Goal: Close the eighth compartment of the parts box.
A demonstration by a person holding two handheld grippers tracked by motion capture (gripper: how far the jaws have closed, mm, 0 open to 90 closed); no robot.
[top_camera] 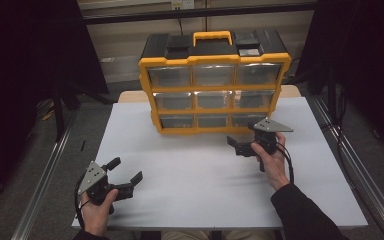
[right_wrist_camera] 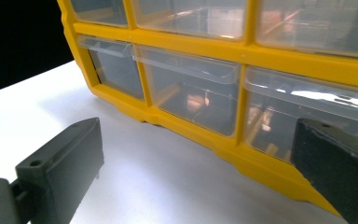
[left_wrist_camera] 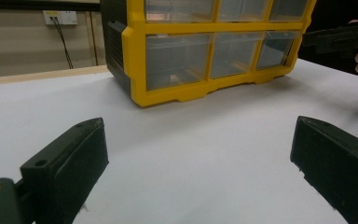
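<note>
Drawer cabinet (top_camera: 214,82), yellow frame, clear drawers in three rows, stood upright at far middle of white surface (top_camera: 200,175), fronts turned toward person for reach. Right gripper (top_camera: 241,145) held just before bottom row, jaws spread wide, nothing held, likely lined up for drawer pull. Left gripper (top_camera: 128,176) parked near front-left corner, well apart from cabinet, jaws wide, empty.

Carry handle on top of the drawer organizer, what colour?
Yellow-orange carry handle, set in the black top; the high view shows it best.
</note>
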